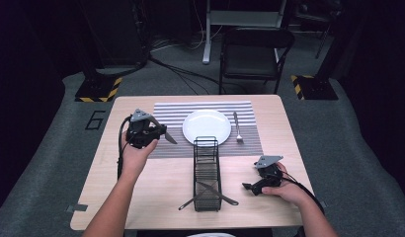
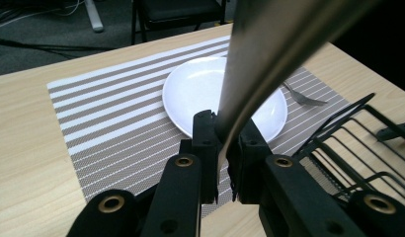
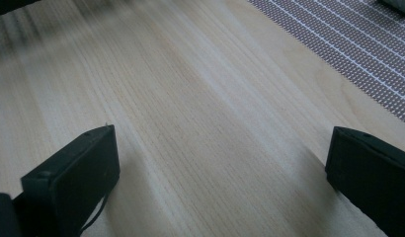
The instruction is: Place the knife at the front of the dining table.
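My left gripper [image 1: 158, 134] [image 2: 224, 163] is shut on a metal knife [image 1: 167, 137] [image 2: 262, 54], held above the left part of the striped placemat [image 1: 168, 112] [image 2: 106, 108]. A white plate [image 1: 206, 126] [image 2: 190, 94] lies on the mat, with a fork [image 1: 237, 127] [image 2: 304, 96] to its right. My right gripper [image 1: 250, 187] [image 3: 222, 163] stands open, low over bare wood at the table's right front, with nothing between its fingers.
A black wire rack [image 1: 207, 170] [image 2: 353, 143] stands in the middle front of the wooden table [image 1: 161, 187]. Two utensils [image 1: 218, 193] lie across its near end. A folding chair [image 1: 255, 49] stands beyond the far edge.
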